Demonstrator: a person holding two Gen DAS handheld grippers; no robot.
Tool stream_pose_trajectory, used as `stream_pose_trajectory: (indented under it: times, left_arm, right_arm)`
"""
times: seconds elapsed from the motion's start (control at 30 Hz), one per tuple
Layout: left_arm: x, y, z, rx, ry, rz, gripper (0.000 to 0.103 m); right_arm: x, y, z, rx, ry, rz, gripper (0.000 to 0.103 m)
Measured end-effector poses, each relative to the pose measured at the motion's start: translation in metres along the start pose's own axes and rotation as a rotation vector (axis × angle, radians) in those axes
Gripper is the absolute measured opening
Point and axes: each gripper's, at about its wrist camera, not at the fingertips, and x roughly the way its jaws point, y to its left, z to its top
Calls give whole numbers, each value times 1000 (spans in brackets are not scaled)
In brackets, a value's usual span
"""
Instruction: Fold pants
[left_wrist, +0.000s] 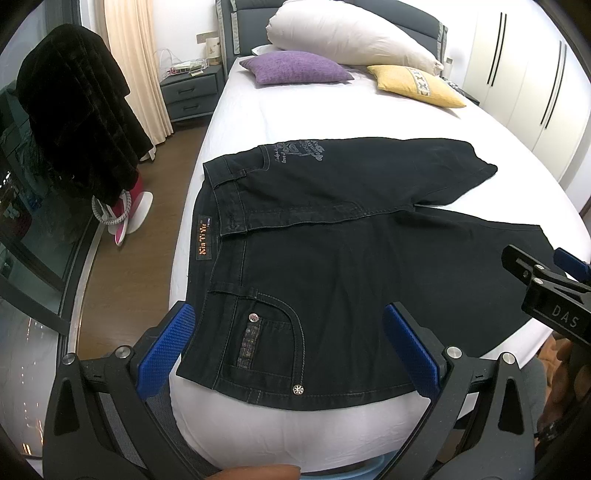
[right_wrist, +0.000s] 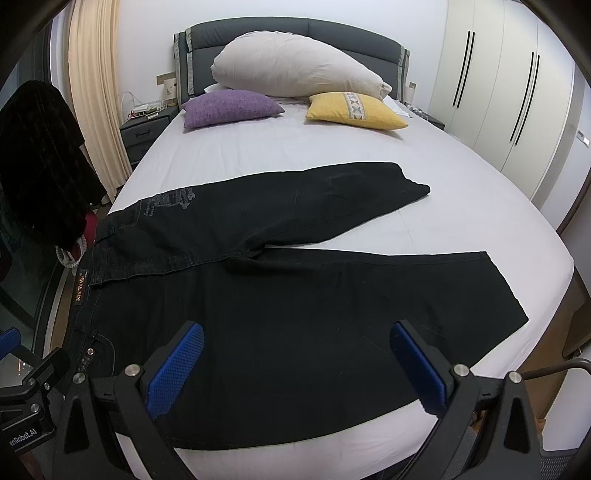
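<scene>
Two legs splayed — black pants (right_wrist: 280, 295) flat, unfolded on bed (right_wrist: 461, 192).

White-sheeted bed (right_wrist: 332, 155), grey headboard (right_wrist: 258, 31), white wardrobe (right_wrist: 509, 85), wooden floor (left_wrist: 122, 266)

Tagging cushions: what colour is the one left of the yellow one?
Purple cushion, plain weave; clearest in the right wrist view.

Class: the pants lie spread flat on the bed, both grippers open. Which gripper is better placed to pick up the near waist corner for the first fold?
Left. The left gripper hangs open over the waist pocket corner of the pants; the right gripper sits over the near leg, further from the waistband.
</scene>
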Motion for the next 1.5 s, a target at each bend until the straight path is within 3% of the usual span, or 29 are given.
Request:
stream_pose_trajectory:
  times: [1.5]
  left_arm:
    - [4, 2, -3, -8, 14, 7, 103]
  right_arm:
    - [3, 2, -8, -6, 14, 4, 103]
